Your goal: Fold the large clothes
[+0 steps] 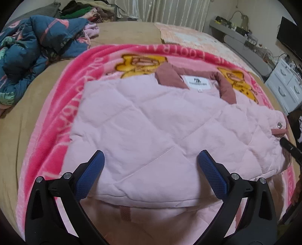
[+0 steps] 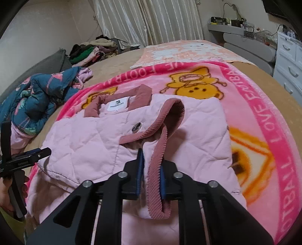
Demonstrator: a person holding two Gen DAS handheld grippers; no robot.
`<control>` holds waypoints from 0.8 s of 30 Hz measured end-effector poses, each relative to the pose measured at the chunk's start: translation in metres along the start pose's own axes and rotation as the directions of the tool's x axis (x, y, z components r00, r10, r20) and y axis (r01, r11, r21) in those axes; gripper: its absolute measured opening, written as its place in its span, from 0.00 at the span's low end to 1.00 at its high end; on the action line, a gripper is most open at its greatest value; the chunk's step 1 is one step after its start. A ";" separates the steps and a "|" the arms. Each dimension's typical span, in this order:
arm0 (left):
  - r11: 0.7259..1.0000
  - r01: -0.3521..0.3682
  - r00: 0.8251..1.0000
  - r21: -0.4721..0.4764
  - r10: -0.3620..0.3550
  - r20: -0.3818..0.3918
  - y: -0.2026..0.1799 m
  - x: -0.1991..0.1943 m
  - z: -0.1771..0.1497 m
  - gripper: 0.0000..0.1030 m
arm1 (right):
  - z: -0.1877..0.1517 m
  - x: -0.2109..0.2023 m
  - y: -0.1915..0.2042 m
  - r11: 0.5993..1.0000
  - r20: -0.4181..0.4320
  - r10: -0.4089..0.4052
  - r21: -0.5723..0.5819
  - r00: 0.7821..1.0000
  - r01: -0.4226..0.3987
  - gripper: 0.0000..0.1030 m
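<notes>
A pale pink quilted jacket (image 1: pixel 151 116) lies flat on a pink cartoon blanket (image 1: pixel 56 116), with its dusty-pink collar (image 1: pixel 168 75) and white label at the far side. My left gripper (image 1: pixel 151 167) hovers open over the jacket's near hem, nothing between its blue pads (image 1: pixel 94 175). In the right wrist view my right gripper (image 2: pixel 151 169) is shut on the jacket's sleeve (image 2: pixel 188 132), pinching it at the ribbed cuff trim (image 2: pixel 158 156) and holding it over the jacket body (image 2: pixel 85 139), near a metal snap (image 2: pixel 136 128). A left gripper finger (image 2: pixel 40 153) shows at the left edge.
The blanket covers a tan-sheeted bed (image 1: pixel 22 120). A crumpled blue patterned coat (image 1: pixel 28 56) lies at the left, and a pile of clothes (image 1: pixel 81 11) sits at the back. A grey shelf (image 1: pixel 245 43) and white drawers (image 1: pixel 286 83) stand along the right.
</notes>
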State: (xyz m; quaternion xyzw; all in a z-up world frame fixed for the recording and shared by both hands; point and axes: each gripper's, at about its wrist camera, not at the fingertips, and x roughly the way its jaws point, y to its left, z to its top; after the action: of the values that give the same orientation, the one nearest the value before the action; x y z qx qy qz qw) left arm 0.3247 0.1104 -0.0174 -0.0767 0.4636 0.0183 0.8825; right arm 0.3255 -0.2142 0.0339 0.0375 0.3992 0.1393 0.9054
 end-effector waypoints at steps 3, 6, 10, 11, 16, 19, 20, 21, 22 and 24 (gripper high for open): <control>1.000 -0.009 1.000 0.020 0.009 -0.015 -0.002 0.009 -0.003 0.91 | 0.002 -0.010 0.000 0.999 0.030 -0.045 0.008 0.999 0.045 0.34; 1.000 -0.003 1.000 0.022 0.004 -0.025 0.000 0.016 -0.005 0.91 | 0.006 -0.019 0.010 0.998 0.070 -0.054 -0.013 0.996 0.055 0.48; 1.000 0.029 0.998 0.012 -0.028 -0.063 0.004 0.029 -0.007 0.92 | 0.013 -0.017 0.035 0.996 0.072 -0.015 -0.089 0.997 0.022 0.61; 0.999 0.034 0.997 0.013 -0.033 -0.067 0.005 0.030 -0.007 0.92 | 0.014 -0.013 0.045 0.993 0.063 -0.005 -0.118 0.998 0.013 0.63; 0.999 0.047 0.997 0.019 -0.045 -0.069 0.005 0.034 -0.008 0.92 | 0.018 0.011 0.088 0.974 -0.011 0.034 -0.223 0.999 -0.035 0.68; 0.999 0.049 0.997 0.018 -0.047 -0.068 0.005 0.035 -0.008 0.92 | 0.020 0.028 0.102 0.966 -0.049 0.019 -0.257 0.999 -0.031 0.70; 0.999 0.050 0.997 0.020 -0.049 -0.066 0.005 0.034 -0.009 0.92 | 0.021 0.037 0.105 0.964 -0.072 0.009 -0.263 0.997 -0.027 0.72; 0.998 0.053 0.997 0.020 -0.051 -0.065 0.005 0.035 -0.009 0.92 | 0.020 0.045 0.105 0.964 -0.097 -0.002 -0.265 0.995 -0.024 0.74; 0.998 0.055 0.997 0.020 -0.054 -0.063 0.005 0.035 -0.009 0.92 | 0.018 0.055 0.104 0.964 -0.124 -0.025 -0.266 0.992 -0.009 0.75; 0.998 0.058 0.997 0.021 -0.056 -0.059 0.005 0.036 -0.009 0.92 | 0.010 0.082 0.098 0.966 -0.197 -0.069 -0.257 0.978 0.016 0.75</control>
State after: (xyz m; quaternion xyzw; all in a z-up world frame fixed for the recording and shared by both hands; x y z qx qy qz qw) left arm 0.3373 0.1130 -0.0531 -0.0804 0.4871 -0.0143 0.8695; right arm 0.3641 -0.0964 0.0001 -0.1021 0.4695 0.1729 0.8598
